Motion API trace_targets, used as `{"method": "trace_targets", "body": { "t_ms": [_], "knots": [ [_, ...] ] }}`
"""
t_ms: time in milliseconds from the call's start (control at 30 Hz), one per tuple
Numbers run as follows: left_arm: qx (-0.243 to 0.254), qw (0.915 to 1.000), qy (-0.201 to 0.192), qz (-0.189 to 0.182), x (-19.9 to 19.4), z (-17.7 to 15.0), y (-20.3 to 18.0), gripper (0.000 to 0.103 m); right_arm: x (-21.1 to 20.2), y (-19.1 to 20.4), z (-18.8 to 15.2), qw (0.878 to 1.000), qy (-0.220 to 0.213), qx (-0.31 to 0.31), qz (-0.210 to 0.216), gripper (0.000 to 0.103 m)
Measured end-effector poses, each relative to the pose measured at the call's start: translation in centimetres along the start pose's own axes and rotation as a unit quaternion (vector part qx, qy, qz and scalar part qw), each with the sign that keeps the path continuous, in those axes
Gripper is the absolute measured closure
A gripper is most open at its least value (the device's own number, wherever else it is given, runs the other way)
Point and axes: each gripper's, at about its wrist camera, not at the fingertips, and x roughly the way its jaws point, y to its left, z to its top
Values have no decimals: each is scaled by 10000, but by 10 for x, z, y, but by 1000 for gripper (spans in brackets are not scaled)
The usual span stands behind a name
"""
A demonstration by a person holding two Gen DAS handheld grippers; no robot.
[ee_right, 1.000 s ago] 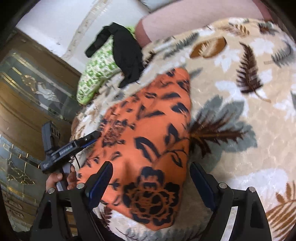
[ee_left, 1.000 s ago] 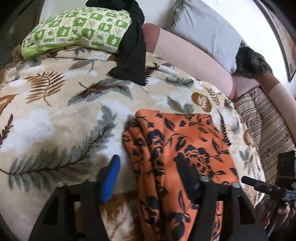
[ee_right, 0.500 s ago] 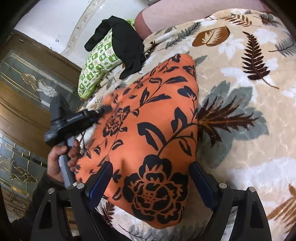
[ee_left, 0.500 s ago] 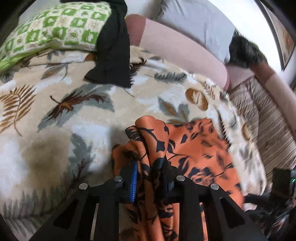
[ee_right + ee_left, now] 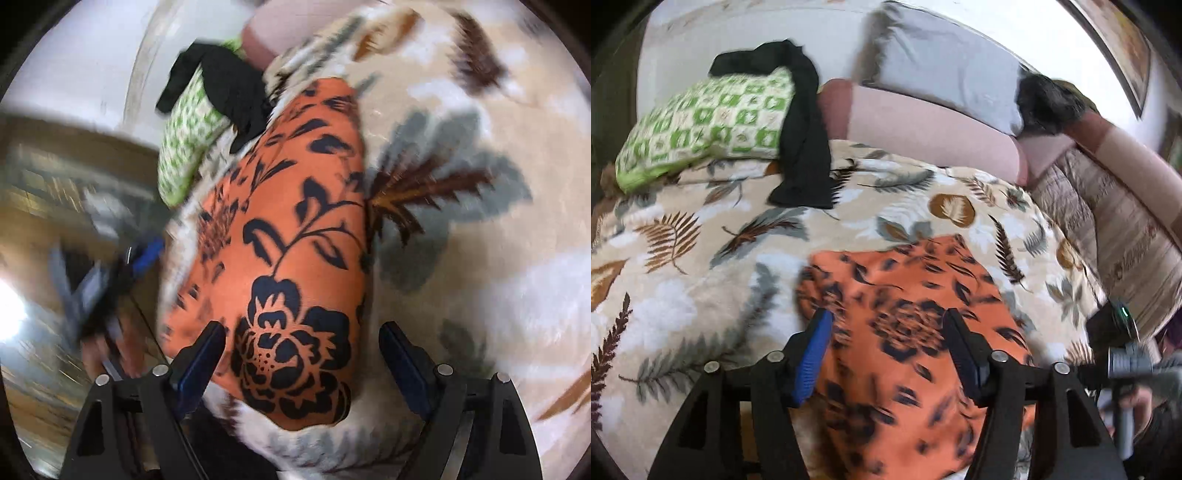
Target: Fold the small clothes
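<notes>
Left wrist view: orange floral cloth (image 5: 916, 332) folded flat on leaf-print blanket (image 5: 683, 266), left gripper (image 5: 886, 347) spread wide above it, gripping nothing. Right wrist view, blurred: same cloth (image 5: 295, 258) below, right gripper (image 5: 303, 358) wide apart too, nothing between its fingers. Black garment (image 5: 805, 140) draped over green checked pillow (image 5: 705, 122) further back, pink bolster (image 5: 923, 129) and grey pillow (image 5: 942, 77) behind.
</notes>
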Motion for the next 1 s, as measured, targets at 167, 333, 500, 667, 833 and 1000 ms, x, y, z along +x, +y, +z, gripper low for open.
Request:
{"method": "trace_targets", "body": {
  "t_ms": [167, 333, 500, 667, 833, 1000],
  "knots": [
    [-264, 9911, 1040, 786, 70, -40, 8, 37, 15, -18, 14, 9925, 409, 872, 752, 16],
    [-229, 9912, 920, 920, 67, -39, 8, 37, 8, 21, 5, 9994, 318, 122, -102, 62],
    [-243, 9942, 703, 774, 42, -27, -5, 38, 11, -14, 6, 9969, 454, 636, 64, 42],
    [47, 9956, 513, 783, 47, -25, -15, 38, -21, -5, 30, 9974, -200, 515, 465, 23],
    [-439, 9926, 802, 803, 73, -39, 10, 33, 32, -19, 66, 9944, 415, 906, 353, 43],
    [-361, 9937, 779, 717, 77, -43, 12, 31, 23, 11, 60, 9978, 173, -106, -634, 58]
  ]
}}
